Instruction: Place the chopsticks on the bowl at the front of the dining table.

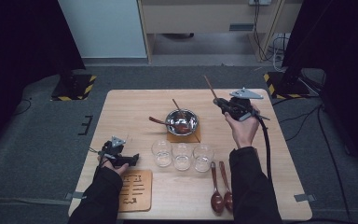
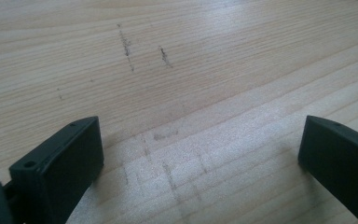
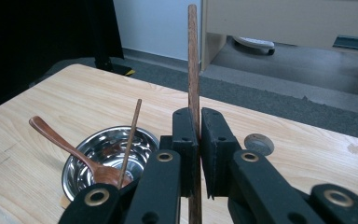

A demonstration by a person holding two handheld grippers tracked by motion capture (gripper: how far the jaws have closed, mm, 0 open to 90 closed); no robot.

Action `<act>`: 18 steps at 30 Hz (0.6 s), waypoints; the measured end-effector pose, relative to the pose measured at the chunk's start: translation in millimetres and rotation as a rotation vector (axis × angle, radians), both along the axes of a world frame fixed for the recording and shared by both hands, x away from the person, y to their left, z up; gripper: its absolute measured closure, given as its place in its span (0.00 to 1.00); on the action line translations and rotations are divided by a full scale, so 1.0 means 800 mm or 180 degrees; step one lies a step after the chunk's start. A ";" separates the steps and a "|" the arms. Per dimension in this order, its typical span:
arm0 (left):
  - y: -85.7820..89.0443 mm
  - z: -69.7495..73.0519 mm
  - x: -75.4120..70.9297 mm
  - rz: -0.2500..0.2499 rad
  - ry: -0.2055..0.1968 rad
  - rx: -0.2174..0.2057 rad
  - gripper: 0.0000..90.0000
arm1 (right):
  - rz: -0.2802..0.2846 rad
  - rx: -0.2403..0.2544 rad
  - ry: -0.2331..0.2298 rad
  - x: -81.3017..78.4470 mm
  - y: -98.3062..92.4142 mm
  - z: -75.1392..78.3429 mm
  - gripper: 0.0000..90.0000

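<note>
Down at the near edge sit two spoons [image 1: 221, 189] and a small wooden board [image 1: 136, 190], with the left gripper [image 1: 133, 159] resting wide open and empty on the table [image 1: 279, 154] beside it. Past the three glasses [image 1: 182, 156], the steel bowl [image 1: 182, 122] on its mat already has two spoons in it. Off to its right, the right gripper [image 3: 199, 140] is clamped on a fifth spoon's handle [image 3: 193, 56], so I'd line it up over the bowl and lower it before letting go.
</note>
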State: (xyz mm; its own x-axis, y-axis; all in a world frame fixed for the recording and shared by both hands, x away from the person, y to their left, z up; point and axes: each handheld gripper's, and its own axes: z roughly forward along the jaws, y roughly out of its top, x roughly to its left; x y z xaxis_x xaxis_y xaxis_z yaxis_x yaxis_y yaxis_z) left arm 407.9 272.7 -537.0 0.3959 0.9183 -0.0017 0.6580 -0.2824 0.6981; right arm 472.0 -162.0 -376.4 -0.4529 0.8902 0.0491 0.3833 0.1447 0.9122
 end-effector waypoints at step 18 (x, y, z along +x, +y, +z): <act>0.000 0.000 0.000 0.0000 0.0000 0.0000 0.00 | 0.0057 -0.0022 0.0032 0.020 0.024 -0.008 0.94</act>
State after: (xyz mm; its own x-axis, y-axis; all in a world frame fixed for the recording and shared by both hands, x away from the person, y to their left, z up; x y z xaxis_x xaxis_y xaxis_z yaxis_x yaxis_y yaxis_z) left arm 407.9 272.7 -536.9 0.3959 0.9183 -0.0018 0.6580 -0.2823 0.6981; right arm 487.8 -142.7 -382.5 -0.4683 0.8823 0.0477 0.3897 0.1578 0.9073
